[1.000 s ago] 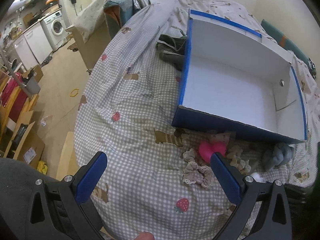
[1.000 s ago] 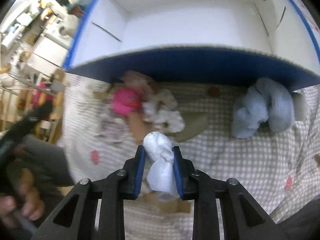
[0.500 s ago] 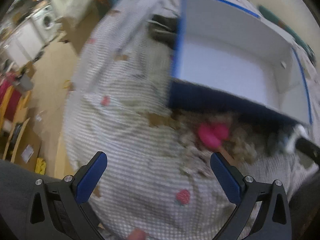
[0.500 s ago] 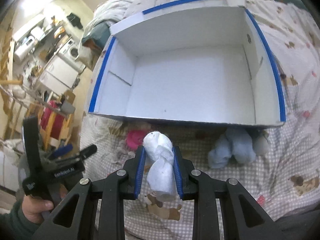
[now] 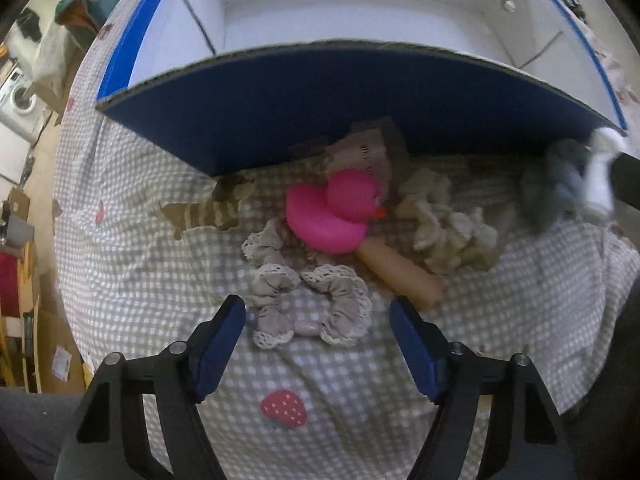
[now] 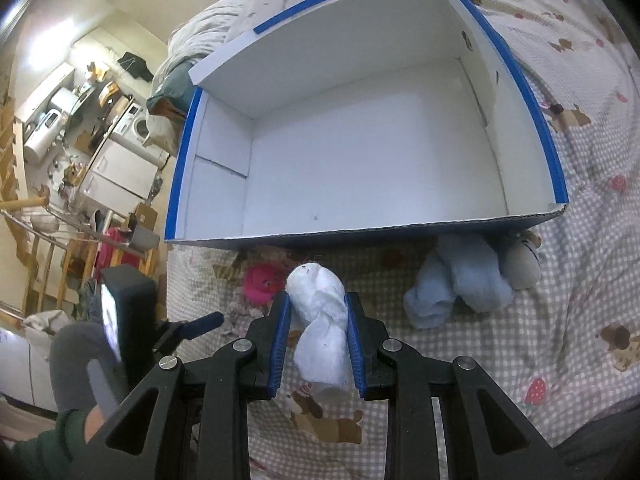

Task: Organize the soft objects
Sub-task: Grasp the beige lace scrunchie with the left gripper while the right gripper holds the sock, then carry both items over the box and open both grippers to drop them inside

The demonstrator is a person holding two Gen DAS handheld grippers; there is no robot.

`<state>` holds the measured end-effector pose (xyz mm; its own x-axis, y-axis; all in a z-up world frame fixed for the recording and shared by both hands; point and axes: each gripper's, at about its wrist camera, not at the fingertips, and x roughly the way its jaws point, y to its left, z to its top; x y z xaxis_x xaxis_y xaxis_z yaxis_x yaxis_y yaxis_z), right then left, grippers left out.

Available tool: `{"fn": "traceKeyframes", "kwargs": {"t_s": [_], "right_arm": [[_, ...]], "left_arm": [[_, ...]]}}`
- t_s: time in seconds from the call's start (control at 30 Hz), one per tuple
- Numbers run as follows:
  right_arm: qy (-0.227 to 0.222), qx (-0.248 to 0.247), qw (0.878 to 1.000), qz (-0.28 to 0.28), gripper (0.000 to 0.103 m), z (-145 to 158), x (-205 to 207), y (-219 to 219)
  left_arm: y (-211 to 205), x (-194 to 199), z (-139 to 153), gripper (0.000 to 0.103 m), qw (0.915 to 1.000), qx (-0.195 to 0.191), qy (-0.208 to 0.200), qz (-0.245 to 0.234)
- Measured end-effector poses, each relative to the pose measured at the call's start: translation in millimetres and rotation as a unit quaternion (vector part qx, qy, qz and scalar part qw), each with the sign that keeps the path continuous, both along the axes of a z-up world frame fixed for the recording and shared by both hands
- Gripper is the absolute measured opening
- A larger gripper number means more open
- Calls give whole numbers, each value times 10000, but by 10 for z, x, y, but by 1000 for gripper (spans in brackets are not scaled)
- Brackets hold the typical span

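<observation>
A: Since a second ago the left tongs (image 5: 316, 344) have dropped from a high view of the bed to just above the pile, and the right tongs (image 6: 316, 340) have lifted from beside the box wall to look down into the box (image 6: 360, 236).

B: How are the tongs set?

A: The left ones are spread wide, nothing between them. The right ones are clamped on the white cloth roll (image 6: 318, 328), in the lower middle of the right wrist view, held above the bed (image 6: 520, 340) and short of the box's near wall.

B: So which step is this?

A: I'd judge carrying the roll to the box, whose white floor looks bare. Next it needs to go forward over the blue rim, then be let go inside.

B: And the left side?

A: The lace scrunchie (image 5: 308, 300) lies between its blue fingers (image 5: 414, 346), at lower centre of the frame. Above it sit the pink rubber duck (image 5: 332, 216) and cream scrunchie (image 5: 444, 224); the blue plush (image 6: 460, 280) is against the box wall. Likely the scrunchie comes next: lower, then close.
</observation>
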<state>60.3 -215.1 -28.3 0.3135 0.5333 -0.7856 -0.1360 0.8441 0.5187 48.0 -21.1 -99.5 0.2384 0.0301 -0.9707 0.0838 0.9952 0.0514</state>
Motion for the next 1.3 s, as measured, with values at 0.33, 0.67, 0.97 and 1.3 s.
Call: {"fn": "traceKeyframes", "kwargs": {"t_s": [0.33,0.67,0.97,1.3], "right_arm": [[-7,-2,10000,-28,29,22,-4,1],[46,-154,9998,-89,29,-26,-2,9],[53,-296,9995,-88,29,-50,-18,56],[-148,-262,9995,-11,29,137,-32,43]], "left_arm": [[313,74,8,22,9983,-392,129,413],[689,-277,421,5,9904,-1198,-182,670],[877,-460,905,5,9854,-1289,-817,748],[644,-264,1290,5,9874,-883,-1163,612]]}}
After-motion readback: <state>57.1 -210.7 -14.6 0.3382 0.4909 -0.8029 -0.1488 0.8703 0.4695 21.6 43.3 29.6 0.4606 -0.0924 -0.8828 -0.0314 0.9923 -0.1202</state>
